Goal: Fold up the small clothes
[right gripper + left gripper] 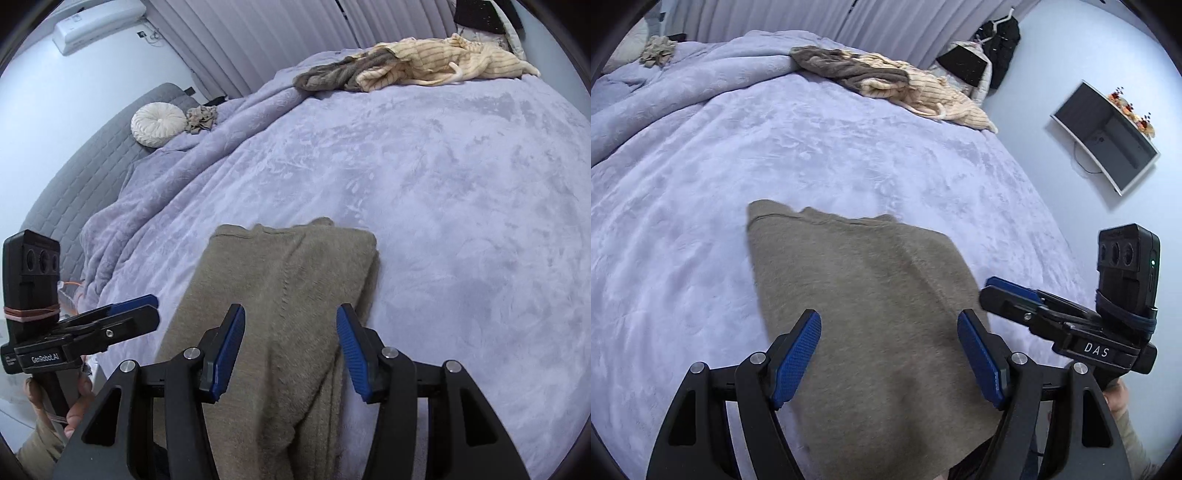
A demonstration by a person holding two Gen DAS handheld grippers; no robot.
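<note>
Blue pads point(796, 363) of our left tool point(889, 360) stand wide apart over the near end of the sweater point(871, 295), and we see nothing pinched between them; the cloth lies below the gap, free of both pads. Our right tool point(290, 352) is likewise released, its jaws parted above the same sweater point(284, 288), with no fabric caught in them. We see the sweater, grey-brown and knitted, lying folded on the lilac blanket point(849, 147) that covers the bed, its far edge toward the middle of the bed and its near end running out of view under our tools. From the left wrist view the right tool point(1012, 293) shows at the right edge, just beside the sweater's right border, with a hand point(1117, 397) on its grip. From the right wrist view the left tool point(146, 306) shows at the left edge, near the sweater's left border, held by a hand point(55, 402). At the far side of the bed we see a heap of clothes point(886, 85), one grey piece and one cream striped piece, well apart from the sweater. A round white cushion point(159, 123) rests near the grey headboard point(92, 158), with a small crumpled cloth point(201, 118) just beside it. A screen point(1106, 136) hangs on the wall.
</note>
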